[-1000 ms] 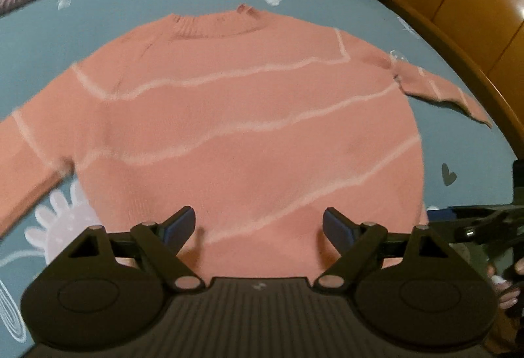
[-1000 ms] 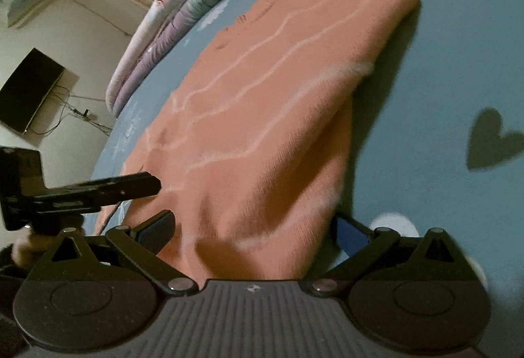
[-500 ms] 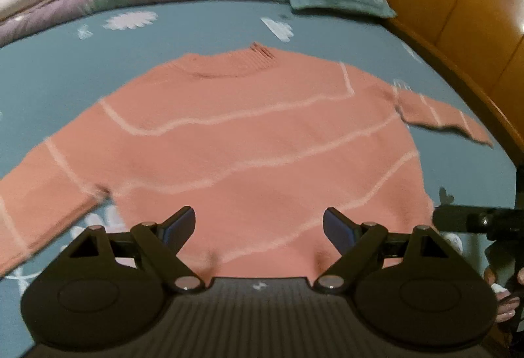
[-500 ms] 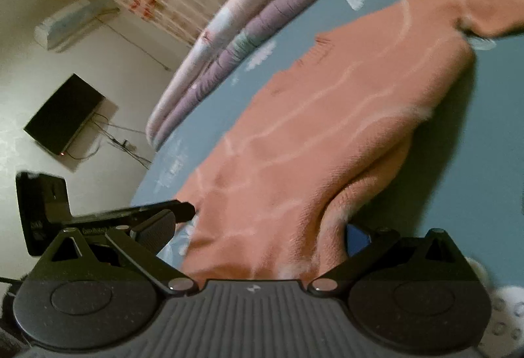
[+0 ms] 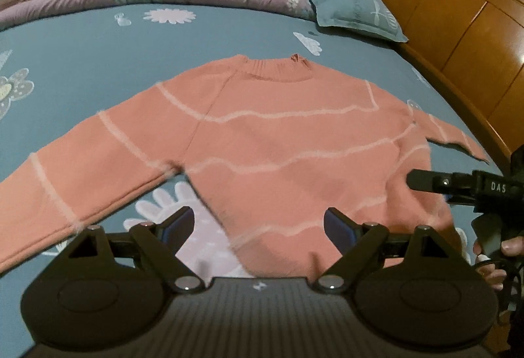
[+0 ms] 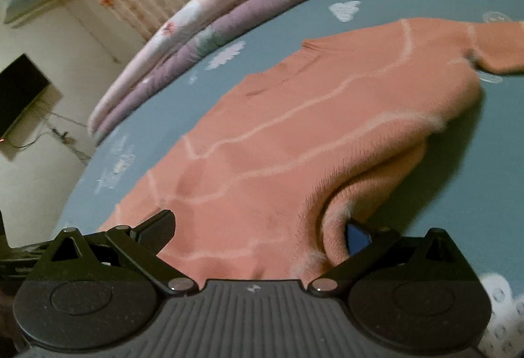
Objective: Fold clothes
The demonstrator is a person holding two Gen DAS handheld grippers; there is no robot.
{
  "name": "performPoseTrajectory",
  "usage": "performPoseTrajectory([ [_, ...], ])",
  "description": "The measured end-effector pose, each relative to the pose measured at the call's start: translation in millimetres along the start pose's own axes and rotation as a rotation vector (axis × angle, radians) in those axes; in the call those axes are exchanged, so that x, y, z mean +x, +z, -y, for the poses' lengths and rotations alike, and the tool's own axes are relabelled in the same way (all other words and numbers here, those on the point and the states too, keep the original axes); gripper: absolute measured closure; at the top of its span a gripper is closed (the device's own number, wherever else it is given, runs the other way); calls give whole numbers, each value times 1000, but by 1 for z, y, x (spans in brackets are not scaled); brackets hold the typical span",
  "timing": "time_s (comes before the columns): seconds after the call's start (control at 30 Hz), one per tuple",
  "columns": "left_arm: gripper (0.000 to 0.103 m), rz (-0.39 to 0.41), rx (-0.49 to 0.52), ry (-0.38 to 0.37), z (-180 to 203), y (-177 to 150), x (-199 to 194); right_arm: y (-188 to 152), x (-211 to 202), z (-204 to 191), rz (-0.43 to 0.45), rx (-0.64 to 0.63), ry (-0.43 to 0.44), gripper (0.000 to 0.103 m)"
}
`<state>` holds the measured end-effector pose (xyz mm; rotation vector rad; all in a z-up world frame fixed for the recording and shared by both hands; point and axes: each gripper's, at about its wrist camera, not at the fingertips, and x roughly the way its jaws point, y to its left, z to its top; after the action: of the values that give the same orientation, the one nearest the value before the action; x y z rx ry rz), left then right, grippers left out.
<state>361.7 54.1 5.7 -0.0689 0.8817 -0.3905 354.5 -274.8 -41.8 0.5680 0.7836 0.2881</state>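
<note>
In the left wrist view the pink sweater (image 5: 278,141) is seen spread on the bed (image 5: 98,56), its hem lying between the wide-open fingers of the left gripper (image 5: 258,223), so nothing is held and a closing could gather only one knit layer or miss the hem. In the right wrist view the right gripper (image 6: 262,233) is likewise spread open around the raised hem corner, which is judged likely to slump or bunch unevenly if it is pinched off-centre.

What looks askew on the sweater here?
The sweater lies mostly flat on the bed sheet, but its hem corner near the right hand-held gripper is bunched into a raised fold; that gripper's fingers are spread.
</note>
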Motion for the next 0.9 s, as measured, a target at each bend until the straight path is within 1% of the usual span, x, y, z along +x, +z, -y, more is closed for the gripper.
performPoseTrajectory([
  [0.13, 17, -9, 9, -37, -17, -3, 0, -30, -9, 35, 0, 165, -30, 0],
  [0.17, 17, -12, 10, -48, -21, -3, 0, -40, -12, 43, 9, 210, -23, 0],
  [0.27, 16, -24, 30, -77, -27, -3, 3, -68, -21, 60, 104, 312, 53, 0],
  [0.3, 16, -28, 37, -86, -29, -3, 4, -72, -23, 62, 130, 336, 64, 0],
  [0.33, 16, -33, 44, -96, -31, -3, 5, -72, -23, 61, 141, 351, 56, 0],
  [0.37, 16, -37, 52, -105, -32, -3, 6, -70, -21, 59, 147, 367, 56, 0],
  [0.43, 16, -42, 67, -122, -35, -2, 7, -63, -18, 49, 146, 389, 82, 0],
  [0.5, 16, -34, 82, -130, -36, -1, 3, -56, -22, 29, 162, 348, 113, 0],
  [0.57, 16, -29, 82, -133, -40, 1, 1, -48, -31, 4, 176, 271, 109, 0],
  [0.63, 15, -25, 78, -129, -42, 2, 1, -41, -41, -14, 193, 232, 119, 0],
  [0.77, 15, -17, 64, -115, -45, 6, 1, -21, -59, -39, 212, 188, 80, 0],
  [0.8, 15, -15, 61, -111, -45, 6, 0, -16, -62, -44, 206, 174, 66, 0],
  [0.9, 15, -9, 59, -103, -43, 6, -5, -6, -63, -55, 126, 116, 1, 0],
])
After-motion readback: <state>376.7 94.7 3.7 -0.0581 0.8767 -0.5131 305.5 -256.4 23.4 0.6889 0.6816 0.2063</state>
